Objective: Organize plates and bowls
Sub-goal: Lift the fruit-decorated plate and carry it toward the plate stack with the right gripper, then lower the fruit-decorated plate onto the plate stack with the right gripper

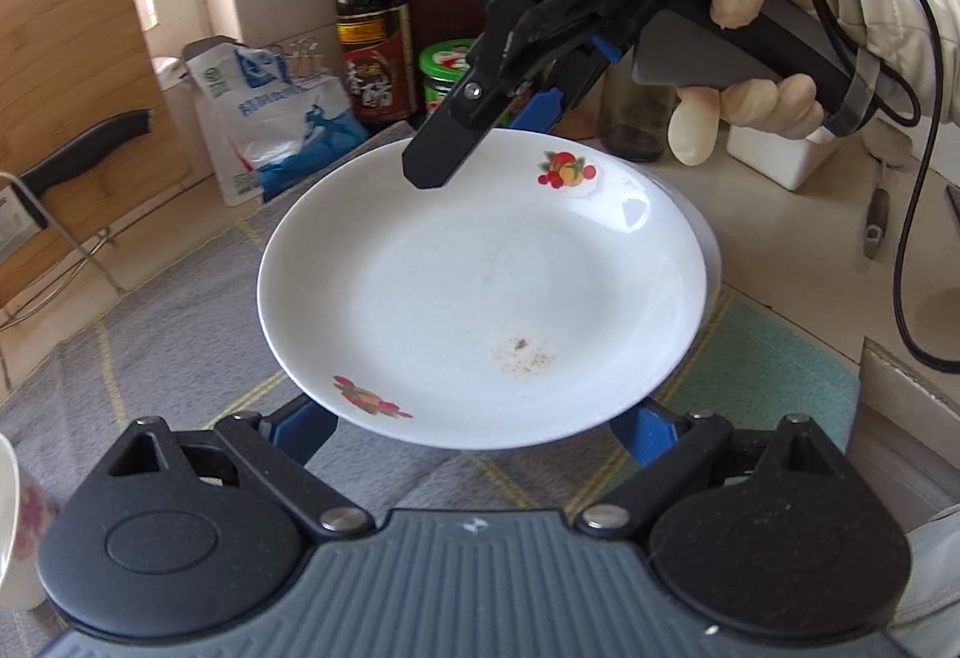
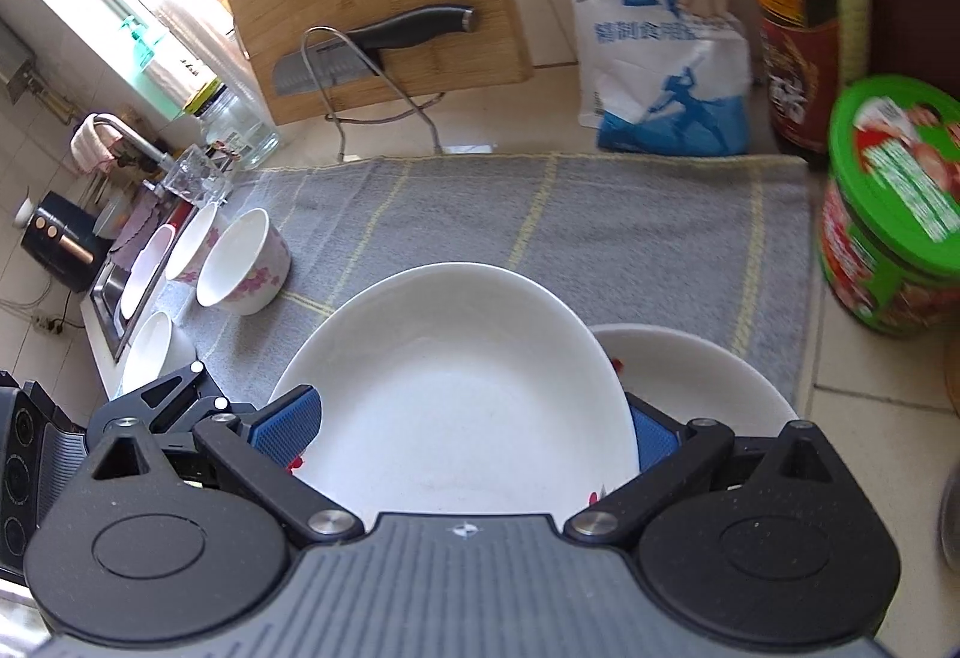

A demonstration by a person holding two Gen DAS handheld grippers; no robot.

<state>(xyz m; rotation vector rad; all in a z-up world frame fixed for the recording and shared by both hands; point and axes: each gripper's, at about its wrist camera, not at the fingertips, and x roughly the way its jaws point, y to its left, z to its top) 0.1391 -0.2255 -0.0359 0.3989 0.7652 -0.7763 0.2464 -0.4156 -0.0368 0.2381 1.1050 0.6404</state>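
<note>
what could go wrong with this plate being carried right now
1. The plate looks pinched only at its rim by the right gripper. It may tip or slip onto the lower plate.
2. The sauce bottle and the green-lidded tub stand close by and could get knocked.
</note>
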